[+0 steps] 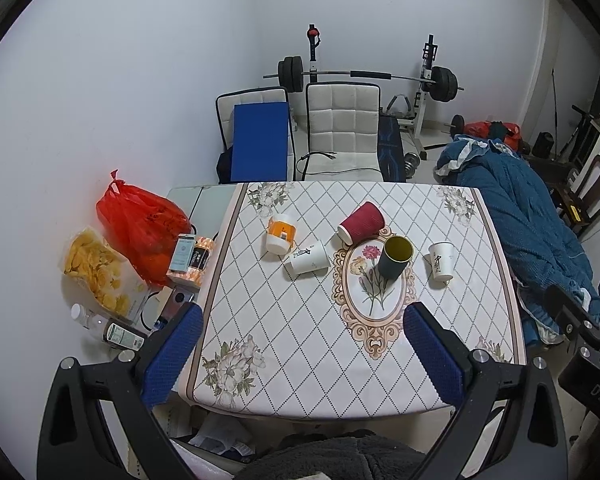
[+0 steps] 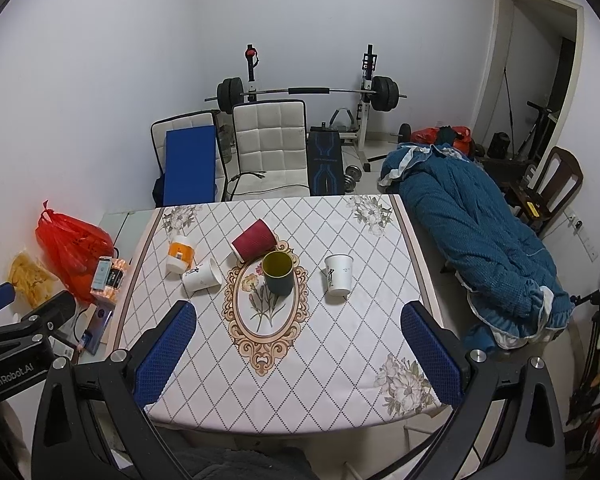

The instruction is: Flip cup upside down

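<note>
Hovering above near table edge (image 2: 300, 420), right gripper (image 2: 300, 352) and left gripper (image 1: 300, 352) both spread, empty; dark cup (image 2: 277, 273) upright mid-cloth beside red cup (image 2: 254, 245); judgement: pinch wall, lift clear, invert.

A home room: barbell rack (image 2: 304, 92), padded chair (image 2: 270, 148), tablecloth-covered table (image 2: 340, 360).

Tipped cup (image 2: 255, 240) behind upright cup (image 2: 278, 273), btwn two paper cups

The left claw (image 1: 302, 354) hung spread wide above the tabletop (image 1: 284, 360); ahead of it a dark cup (image 1: 396, 258) stood upright, seemingly empty.
</note>
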Demonstrator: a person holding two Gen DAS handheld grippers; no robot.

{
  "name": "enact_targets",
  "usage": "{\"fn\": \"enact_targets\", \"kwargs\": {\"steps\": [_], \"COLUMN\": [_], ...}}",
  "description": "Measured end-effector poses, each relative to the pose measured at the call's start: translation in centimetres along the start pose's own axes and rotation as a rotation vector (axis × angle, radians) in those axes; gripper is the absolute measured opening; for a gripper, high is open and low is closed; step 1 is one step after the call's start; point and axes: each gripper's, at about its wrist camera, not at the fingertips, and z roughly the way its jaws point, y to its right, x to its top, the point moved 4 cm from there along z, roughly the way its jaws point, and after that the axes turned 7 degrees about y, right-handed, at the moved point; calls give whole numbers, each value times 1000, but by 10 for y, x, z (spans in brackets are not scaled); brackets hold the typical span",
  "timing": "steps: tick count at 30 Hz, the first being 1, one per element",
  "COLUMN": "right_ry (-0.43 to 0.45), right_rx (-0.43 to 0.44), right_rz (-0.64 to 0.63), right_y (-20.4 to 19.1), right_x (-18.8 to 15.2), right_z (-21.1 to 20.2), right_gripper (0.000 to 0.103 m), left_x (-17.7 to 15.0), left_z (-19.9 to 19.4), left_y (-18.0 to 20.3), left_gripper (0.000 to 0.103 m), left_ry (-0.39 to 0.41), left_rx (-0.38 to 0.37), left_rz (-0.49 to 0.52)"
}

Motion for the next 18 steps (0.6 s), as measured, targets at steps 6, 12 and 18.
{"fn": "enact_targets", "kwargs": {"steps": [6,12,18], "right_ry": [3,3,3], "right_rx": [-1,1,4], "right_rz": [6,7,11], "right_y": [1,1,1], "right_x": [2,4,4], "right_z": [-2,-3,-2], "right_gripper": [103,103,103], "left_x": [1,2,5], "left_z": [0,0,0], "left_y": [0,1,2], "left_gripper": [103,103,103], "left_ry": [1,2,5], "left_rx": [0,0,-5], "left_rz": [0,0,-3]}}
